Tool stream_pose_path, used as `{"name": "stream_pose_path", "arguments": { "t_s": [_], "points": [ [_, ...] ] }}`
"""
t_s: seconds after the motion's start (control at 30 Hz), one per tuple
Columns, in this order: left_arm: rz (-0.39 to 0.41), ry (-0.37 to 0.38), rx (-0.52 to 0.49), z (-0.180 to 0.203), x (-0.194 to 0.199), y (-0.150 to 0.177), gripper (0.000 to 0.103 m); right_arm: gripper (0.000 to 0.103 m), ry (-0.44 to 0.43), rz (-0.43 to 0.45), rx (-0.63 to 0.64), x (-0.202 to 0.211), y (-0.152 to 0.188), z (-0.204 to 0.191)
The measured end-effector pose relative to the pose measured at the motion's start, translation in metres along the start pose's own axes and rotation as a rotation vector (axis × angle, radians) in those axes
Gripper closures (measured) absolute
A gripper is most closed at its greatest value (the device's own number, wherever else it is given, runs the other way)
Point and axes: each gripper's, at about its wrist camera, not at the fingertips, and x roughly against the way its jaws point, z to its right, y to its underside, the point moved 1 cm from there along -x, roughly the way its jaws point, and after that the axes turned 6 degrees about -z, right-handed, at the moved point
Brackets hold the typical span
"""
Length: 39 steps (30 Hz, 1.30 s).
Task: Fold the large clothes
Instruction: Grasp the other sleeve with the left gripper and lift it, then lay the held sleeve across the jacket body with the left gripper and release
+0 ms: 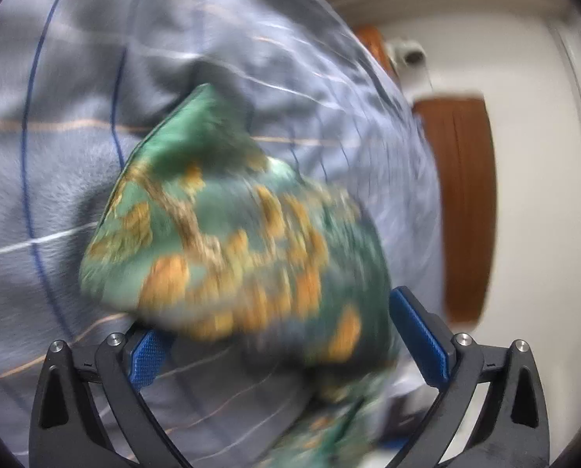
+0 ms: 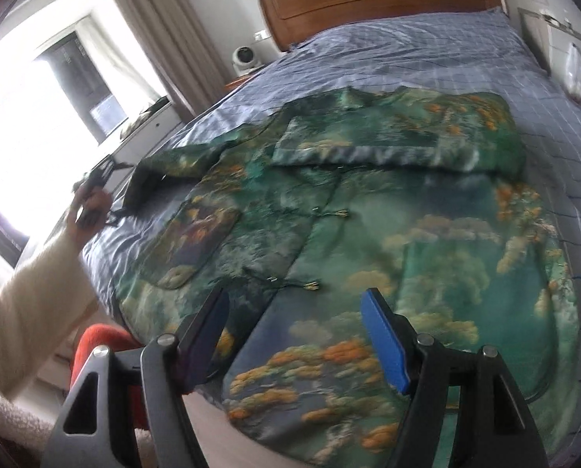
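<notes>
spread flat across the blue checked bed sheet [image 2: 427, 58], front up: a large green robe [image 2: 388, 226] printed with orange trees, one sleeve already folded across the chest, the other sleeve [image 2: 181, 163] stretched out to the side. out at that sleeve's cuff, the left hand-held gripper [image 2: 99, 191], small and blurred in the right wrist view. up close in the left wrist view, cuff fabric [image 1: 231, 234] bunched over the left hand-held gripper [image 1: 286, 335], blue pads well apart on either side; pinched or merely draped, cannot tell through the blur. right hand-held gripper [image 2: 294, 335] hovering above the near hem, jaws apart, nothing between them.

looks thin and satiny, judging by the sheen: light, limp, likely slippery, no stiffness to carry a fold by itself. best taken at doubled edges, probably the cuff seam on the left and the hem corner on the right, with a deep bite so the slick cloth stays put. wooden headboard [image 2: 380, 0] beyond, window [image 2: 71, 78] off to the left.
</notes>
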Motion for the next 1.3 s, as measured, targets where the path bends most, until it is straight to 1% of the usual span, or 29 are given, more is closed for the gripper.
{"name": "stream_pose_path", "arguments": {
  "t_s": [0.07, 0.1, 0.13, 0.17, 0.2, 0.23, 0.3, 0.37, 0.4, 0.43, 0.47, 0.5, 0.57, 0.67, 0.7, 0.77, 0.8, 0.83, 0.87, 0.9, 0.93, 0.97, 1.0, 1.07, 1.1, 1.17, 1.2, 1.23, 1.3],
  "points": [
    [0.007, -0.004, 0.038, -0.003, -0.005, -0.005, 0.007, 0.033, 0.000, -0.005, 0.027, -0.002, 0.004, -0.010],
    [0.024, -0.028, 0.045, -0.003, -0.007, -0.005, 0.025, 0.033, -0.004, -0.007, 0.033, -0.003, 0.006, -0.013],
    [0.026, -0.042, 0.042, -0.003, -0.008, -0.005, 0.050, 0.033, -0.015, -0.012, 0.039, -0.004, 0.008, -0.016],
    [0.025, -0.061, 0.035, -0.001, -0.010, -0.006, 0.063, 0.033, -0.025, -0.016, 0.042, -0.006, 0.010, -0.019],
    [0.034, -0.083, 0.020, 0.002, -0.010, -0.005, 0.080, 0.033, -0.032, -0.019, 0.042, -0.007, 0.011, -0.021],
    [0.064, -0.117, -0.014, 0.010, -0.005, -0.003, 0.084, 0.033, -0.040, -0.024, 0.045, -0.008, 0.013, -0.022],
    [0.111, -0.185, -0.116, 0.032, 0.008, -0.002, 0.088, 0.033, -0.041, -0.028, 0.053, -0.009, 0.016, -0.025],
    [0.165, -0.263, -0.247, 0.066, 0.018, 0.002, 0.089, 0.033, -0.035, -0.024, 0.071, -0.006, 0.019, -0.027],
    [0.199, -0.303, -0.335, 0.093, 0.025, 0.007, 0.090, 0.033, -0.033, -0.017, 0.078, -0.004, 0.020, -0.028],
    [0.220, -0.322, -0.399, 0.115, 0.030, 0.013, 0.091, 0.033, -0.033, -0.008, 0.086, -0.001, 0.022, -0.028],
    [0.235, -0.341, -0.482, 0.147, 0.032, 0.023, 0.091, 0.033, -0.033, -0.001, 0.088, 0.001, 0.022, -0.027],
    [0.245, -0.352, -0.540, 0.168, 0.035, 0.033, 0.091, 0.033, -0.032, 0.007, 0.086, 0.003, 0.024, -0.026],
    [0.277, -0.378, -0.692, 0.228, 0.030, 0.061, 0.091, 0.033, -0.036, 0.019, 0.072, 0.006, 0.024, -0.021],
    [0.302, -0.382, -0.911, 0.298, 0.012, 0.116, 0.092, 0.033, -0.039, 0.040, 0.039, 0.009, 0.026, -0.012],
    [0.307, -0.374, -1.013, 0.324, 0.004, 0.150, 0.092, 0.033, -0.037, 0.048, 0.028, 0.011, 0.028, -0.008],
    [0.306, -0.358, -1.165, 0.356, -0.014, 0.205, 0.092, 0.033, -0.032, 0.057, 0.018, 0.013, 0.029, -0.003],
    [0.296, -0.337, -1.267, 0.371, -0.026, 0.248, 0.092, 0.033, -0.025, 0.064, 0.014, 0.016, 0.030, 0.000],
    [0.283, -0.322, -1.336, 0.378, -0.034, 0.278, 0.092, 0.033, -0.018, 0.070, 0.011, 0.018, 0.032, 0.003],
    [0.257, -0.298, -1.429, 0.384, -0.049, 0.321, 0.092, 0.033, -0.010, 0.076, 0.007, 0.020, 0.033, 0.006],
    [0.231, -0.282, -1.488, 0.384, -0.059, 0.351, 0.093, 0.033, -0.005, 0.082, 0.004, 0.022, 0.034, 0.009],
    [0.205, -0.270, -1.533, 0.383, -0.069, 0.375, 0.093, 0.033, 0.001, 0.091, -0.004, 0.025, 0.036, 0.014],
    [0.160, -0.256, -1.585, 0.379, -0.085, 0.405, 0.093, 0.033, 0.003, 0.096, -0.011, 0.027, 0.037, 0.017],
    [0.099, -0.250, -1.635, 0.371, -0.105, 0.435, 0.093, 0.033, 0.004, 0.101, -0.020, 0.029, 0.038, 0.021],
    [0.037, -0.263, -1.697, 0.355, -0.134, 0.475, 0.093, 0.033, 0.005, 0.111, -0.044, 0.034, 0.041, 0.030],
    [0.014, -0.287, -1.729, 0.344, -0.150, 0.496, 0.092, 0.033, 0.006, 0.113, -0.053, 0.035, 0.042, 0.033],
    [-0.056, -0.344, -1.757, 0.318, -0.181, 0.522, 0.080, 0.033, 0.008, 0.116, -0.068, 0.037, 0.046, 0.040],
    [-0.106, -0.374, -1.756, 0.304, -0.198, 0.533, 0.070, 0.033, 0.008, 0.117, -0.074, 0.038, 0.048, 0.042],
    [-0.146, -0.403, -1.752, 0.288, -0.205, 0.541, 0.058, 0.033, 0.009, 0.118, -0.078, 0.039, 0.049, 0.044],
    [-0.211, -0.456, -1.739, 0.265, -0.222, 0.545, 0.050, 0.033, 0.011, 0.114, -0.087, 0.039, 0.053, 0.048]
  ]
}}
